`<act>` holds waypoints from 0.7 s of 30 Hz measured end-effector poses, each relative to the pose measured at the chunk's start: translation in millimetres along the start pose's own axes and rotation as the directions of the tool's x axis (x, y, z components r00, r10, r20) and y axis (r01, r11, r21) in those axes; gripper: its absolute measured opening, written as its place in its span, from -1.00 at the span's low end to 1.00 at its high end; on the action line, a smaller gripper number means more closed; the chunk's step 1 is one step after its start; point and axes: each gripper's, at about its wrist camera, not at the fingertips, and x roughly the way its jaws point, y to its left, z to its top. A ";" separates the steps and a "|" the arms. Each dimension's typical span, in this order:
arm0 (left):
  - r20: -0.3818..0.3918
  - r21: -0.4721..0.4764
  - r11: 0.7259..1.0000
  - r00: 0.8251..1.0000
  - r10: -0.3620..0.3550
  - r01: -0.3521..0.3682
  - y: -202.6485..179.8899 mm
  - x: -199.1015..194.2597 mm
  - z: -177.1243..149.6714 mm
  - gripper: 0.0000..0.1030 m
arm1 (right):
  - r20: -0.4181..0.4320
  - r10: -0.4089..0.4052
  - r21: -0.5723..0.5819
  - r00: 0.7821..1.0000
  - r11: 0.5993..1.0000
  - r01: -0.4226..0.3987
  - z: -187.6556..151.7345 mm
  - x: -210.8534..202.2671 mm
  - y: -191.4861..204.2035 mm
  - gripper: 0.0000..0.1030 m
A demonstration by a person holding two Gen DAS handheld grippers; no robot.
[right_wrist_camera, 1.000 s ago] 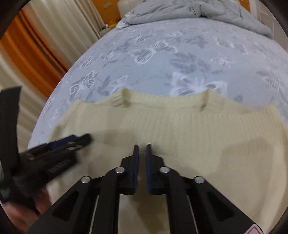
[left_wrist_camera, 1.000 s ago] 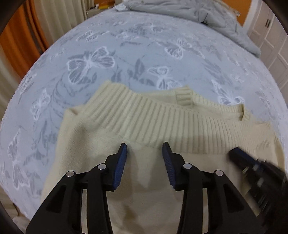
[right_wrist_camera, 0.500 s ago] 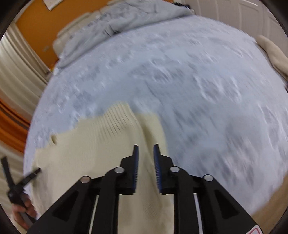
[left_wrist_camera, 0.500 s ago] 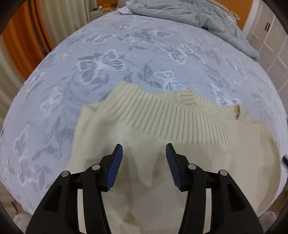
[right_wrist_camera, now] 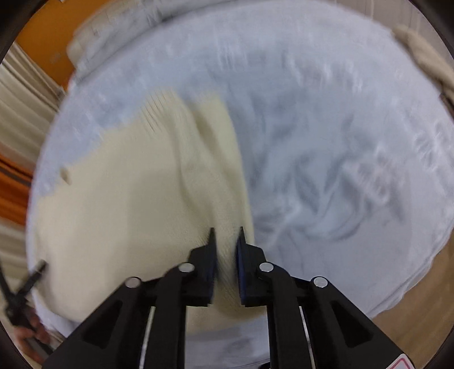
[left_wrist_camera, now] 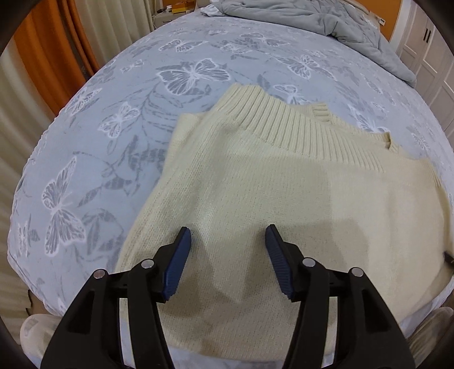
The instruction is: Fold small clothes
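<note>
A cream knit sweater (left_wrist_camera: 283, 193) lies folded on the bed, its ribbed hem band (left_wrist_camera: 298, 127) on the far side. My left gripper (left_wrist_camera: 227, 238) is open and empty above the sweater's near left part. In the blurred right wrist view the same sweater (right_wrist_camera: 127, 213) fills the left half. My right gripper (right_wrist_camera: 225, 235) hangs over the sweater's right edge with its jaws a narrow gap apart and nothing between them. The left gripper (right_wrist_camera: 25, 283) shows at the far left of that view.
The bed has a blue-grey butterfly sheet (left_wrist_camera: 119, 122). A grey duvet (left_wrist_camera: 326, 20) is bunched at the far end. Orange and cream curtains (left_wrist_camera: 42, 48) hang on the left. Another beige garment (right_wrist_camera: 425, 56) lies at the bed's far right. Wooden floor (right_wrist_camera: 420, 312) lies beyond the right edge.
My left gripper has pulled back toward me and opened wider. My right gripper has swung to the sweater's right edge and its jaws have parted slightly.
</note>
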 end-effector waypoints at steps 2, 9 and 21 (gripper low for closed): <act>-0.007 0.001 1.000 1.000 0.009 -0.009 -0.9 -4.8 0.4 0.04 | 0.041 0.012 0.043 0.999 0.999 -0.013 1.9 -18.8 3.5 -0.67; -0.001 -0.047 0.999 1.000 0.005 -0.005 21.5 -25.4 -20.8 0.20 | 0.178 0.091 -0.168 0.980 0.984 -0.061 -17.8 -73.4 73.9 -0.59; -0.012 -0.048 0.999 1.000 -0.003 0.003 35.5 -31.9 -39.8 0.20 | 0.029 0.151 -0.321 0.988 0.938 -0.134 -48.4 -39.4 165.8 -0.65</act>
